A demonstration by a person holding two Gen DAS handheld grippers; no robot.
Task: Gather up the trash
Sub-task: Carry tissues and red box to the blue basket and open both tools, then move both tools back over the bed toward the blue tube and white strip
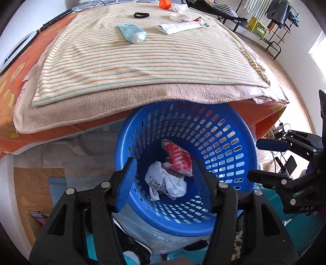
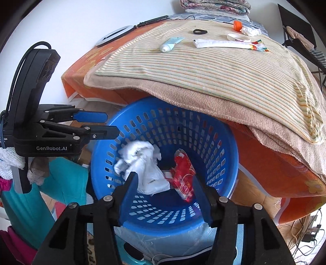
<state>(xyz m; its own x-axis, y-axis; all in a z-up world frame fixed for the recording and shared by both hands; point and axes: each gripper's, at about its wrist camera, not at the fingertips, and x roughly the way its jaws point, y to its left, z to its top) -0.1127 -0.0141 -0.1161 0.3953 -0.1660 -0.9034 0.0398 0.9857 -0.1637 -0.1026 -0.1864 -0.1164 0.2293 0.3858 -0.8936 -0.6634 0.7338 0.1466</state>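
A crumpled white plastic bag point(image 1: 166, 182) and a red wrapper point(image 1: 179, 158) lie at the bottom of the blue perforated basket point(image 1: 224, 142), which stands tucked partly under the bed's edge. The left gripper point(image 1: 166, 183) and the right gripper point(image 2: 165, 191) both hang over the basket mouth, pointing steeply down, their fingers spread apart with nothing between them. Up on the striped towel point(image 1: 122, 67) covering the bed rest more items: a pale green tube point(image 1: 132, 32), a long white tube point(image 1: 179, 27), a black hair band point(image 1: 141, 15), an orange object point(image 1: 164, 3) and a crumpled tissue point(image 1: 178, 7).
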